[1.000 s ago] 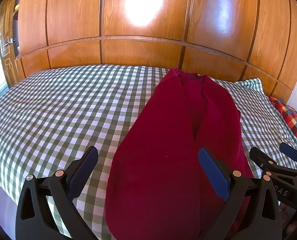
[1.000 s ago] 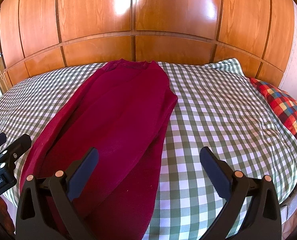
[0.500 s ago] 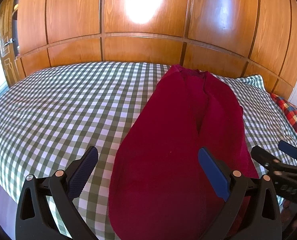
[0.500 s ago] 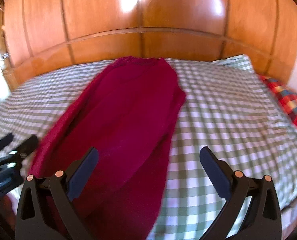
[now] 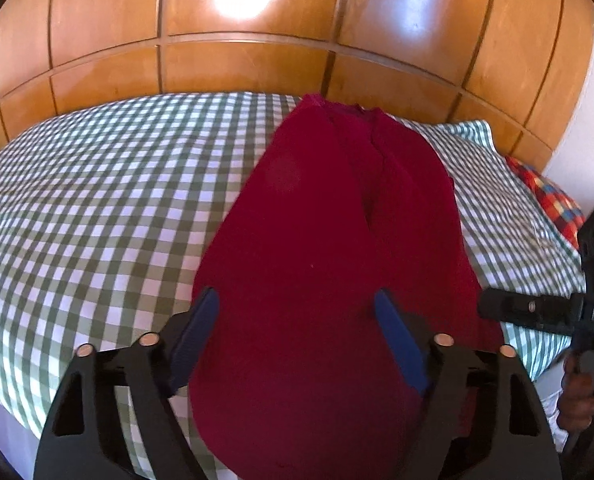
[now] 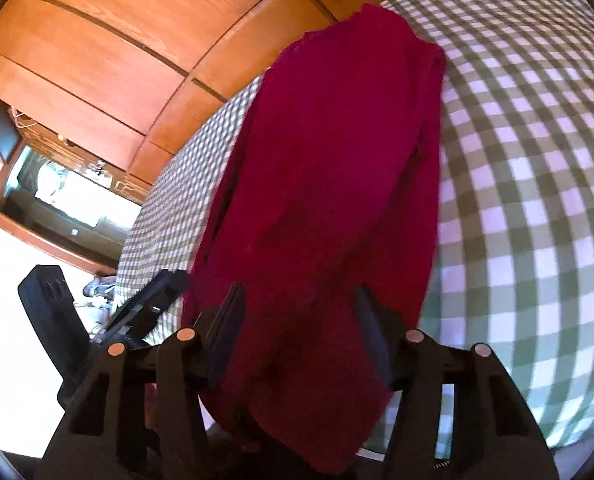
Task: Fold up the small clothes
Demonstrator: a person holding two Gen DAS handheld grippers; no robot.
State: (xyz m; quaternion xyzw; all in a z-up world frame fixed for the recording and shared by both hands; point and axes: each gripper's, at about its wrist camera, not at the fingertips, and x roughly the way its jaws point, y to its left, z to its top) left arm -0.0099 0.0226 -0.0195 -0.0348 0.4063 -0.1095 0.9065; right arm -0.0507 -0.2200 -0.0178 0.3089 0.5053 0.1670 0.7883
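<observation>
Red sweater (image 5: 321,240) laid out long on the checked bed (image 5: 97,208)

Long axis runs 6 to 12, neck end at 12 by the wooden wall (image 5: 257,60). Left tongs (image 5: 297,332) and right tongs (image 6: 297,320) both closing around the near hem, pads not yet pinching.

Bedroom, checked bed (image 5: 97,208), wooden wardrobe (image 5: 257,64)

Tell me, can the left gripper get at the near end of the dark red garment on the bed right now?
Probably yes. The left gripper already straddles the dark red garment at its near end, its closing fingers on either side, with nothing between. The pads do not seem to pinch it yet.
</observation>
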